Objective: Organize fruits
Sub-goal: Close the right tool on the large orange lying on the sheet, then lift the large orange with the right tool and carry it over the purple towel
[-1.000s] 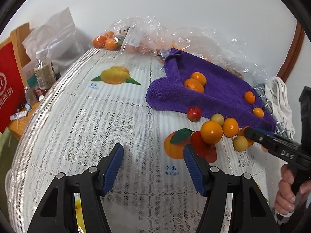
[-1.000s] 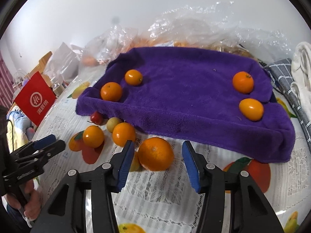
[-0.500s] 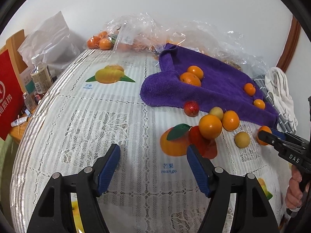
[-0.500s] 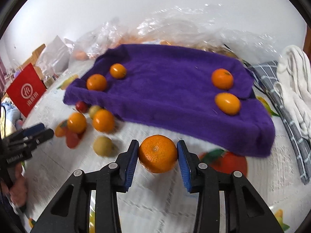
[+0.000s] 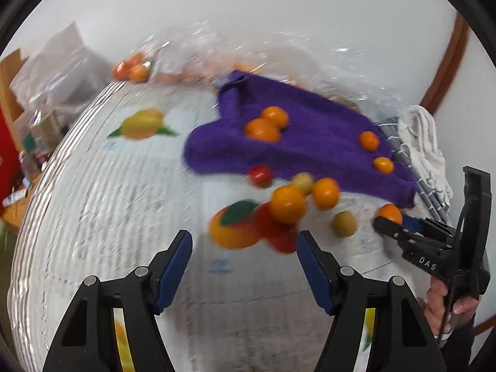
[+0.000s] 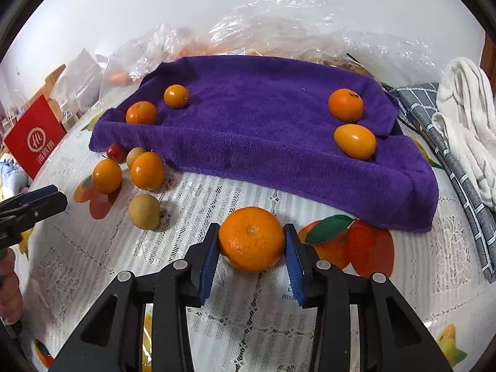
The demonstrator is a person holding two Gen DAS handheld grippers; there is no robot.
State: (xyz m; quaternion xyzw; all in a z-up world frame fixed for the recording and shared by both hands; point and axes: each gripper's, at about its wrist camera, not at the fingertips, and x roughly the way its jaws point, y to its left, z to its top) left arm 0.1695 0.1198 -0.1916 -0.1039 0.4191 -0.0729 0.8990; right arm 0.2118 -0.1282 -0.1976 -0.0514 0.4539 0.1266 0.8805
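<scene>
My right gripper is shut on a large orange, held just above the tablecloth in front of the purple towel. Several small oranges lie on the towel, one pair at its left and one pair at its right. Loose fruit sits left of the towel: two oranges, a yellow-green fruit and a small red fruit. My left gripper is open and empty over the cloth, short of the loose fruit. The right gripper shows in the left wrist view.
Clear plastic bags with more oranges lie behind the towel. A white cloth and a grey checked cloth lie at the right. A red box and clutter stand beyond the table's left edge.
My right gripper closed around the large orange and lifted it slightly back from the towel. My left gripper shifted toward the loose fruit; its view is motion-blurred.
</scene>
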